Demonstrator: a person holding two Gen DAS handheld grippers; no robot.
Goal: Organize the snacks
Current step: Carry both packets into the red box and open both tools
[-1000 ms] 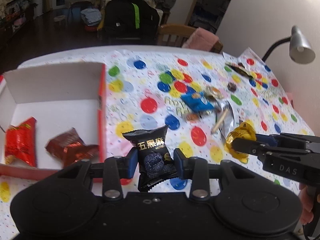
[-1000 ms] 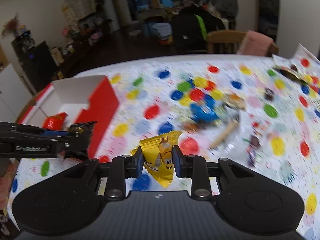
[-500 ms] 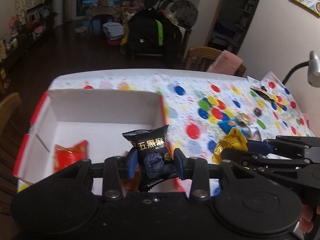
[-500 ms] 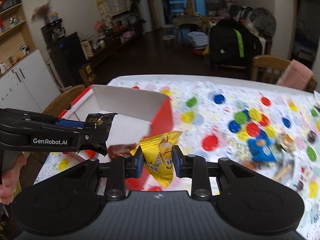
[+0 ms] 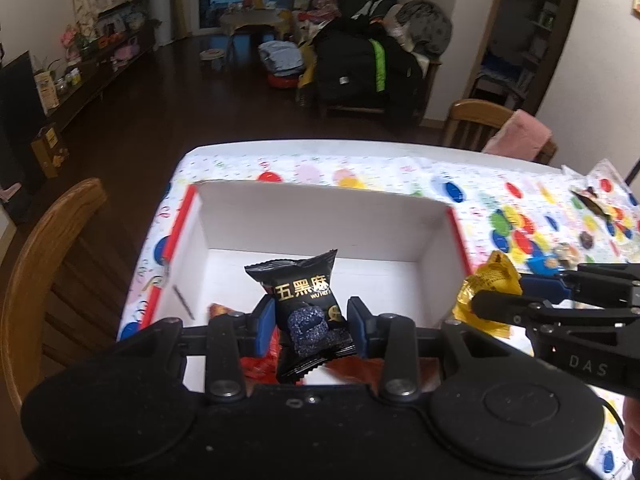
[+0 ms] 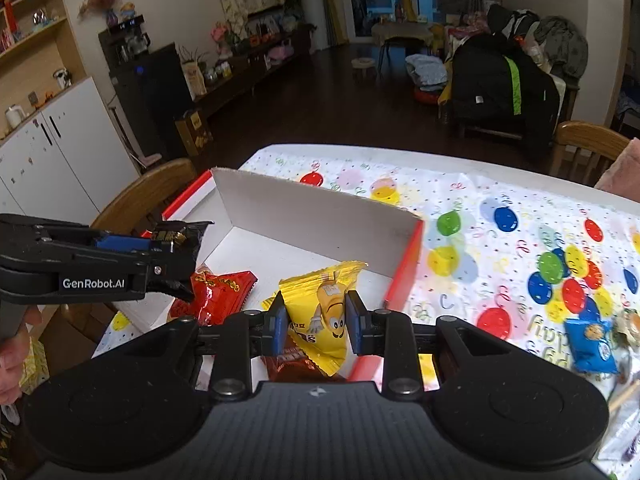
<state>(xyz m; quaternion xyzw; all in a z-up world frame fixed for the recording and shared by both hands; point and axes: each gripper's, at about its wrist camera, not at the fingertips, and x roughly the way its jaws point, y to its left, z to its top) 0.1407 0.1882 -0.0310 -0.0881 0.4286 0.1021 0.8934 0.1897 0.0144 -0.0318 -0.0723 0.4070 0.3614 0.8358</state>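
The box (image 5: 320, 220) is sitting open-topped at the desk's (image 6: 460, 184) left edge, its upright white walls blocking entry from the sides. Red wrappers (image 6: 220, 292) are lying on the near part of the box floor; the far part is showing bare. A wooden chair (image 5: 44, 248) is standing just beside the desk's left edge. Loose snacks (image 6: 590, 344) are crowding the desk toward its right edge. The patterned surface between box and snacks is lying bare.

red packets (image 5: 262, 364) in the box lie mostly hidden behind the left tongs (image 5: 311, 322).
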